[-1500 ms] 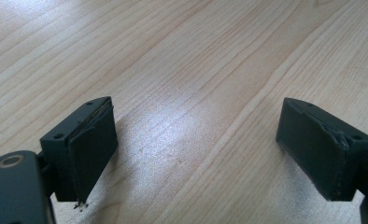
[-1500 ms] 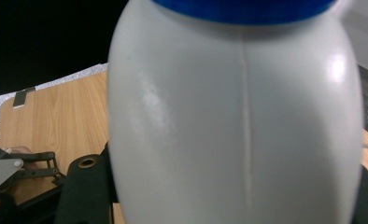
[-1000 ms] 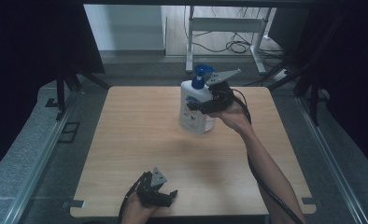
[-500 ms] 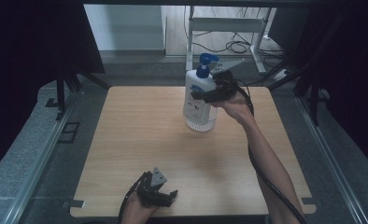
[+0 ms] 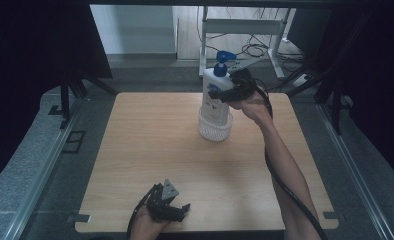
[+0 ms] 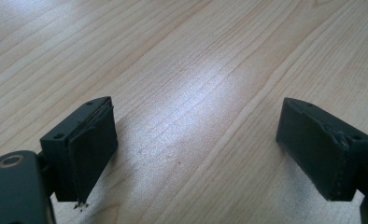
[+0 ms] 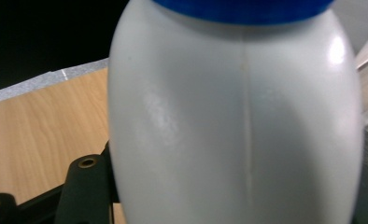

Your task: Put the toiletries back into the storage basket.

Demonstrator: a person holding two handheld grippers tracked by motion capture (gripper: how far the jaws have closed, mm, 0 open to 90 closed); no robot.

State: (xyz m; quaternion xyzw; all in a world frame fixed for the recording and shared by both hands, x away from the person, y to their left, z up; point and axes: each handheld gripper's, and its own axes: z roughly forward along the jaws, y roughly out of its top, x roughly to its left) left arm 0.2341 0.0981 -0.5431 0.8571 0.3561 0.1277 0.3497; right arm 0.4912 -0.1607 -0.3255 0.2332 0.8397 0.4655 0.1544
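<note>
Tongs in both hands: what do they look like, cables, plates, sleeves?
Both are black. The left tongs carry a grey three-cornered plate on top, and their jaws end in blocky black pads with frayed edges. A black cable trails from the right tongs along the forearm. Forearms bare, no sleeves.

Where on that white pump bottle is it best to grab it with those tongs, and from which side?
Around the bottle's broad white body, below the blue pump, coming level from its side. The body is wide and smooth, standing upright in the small white basket, while the pump is narrow and would probably move. The right tongs grip it just so.
</note>
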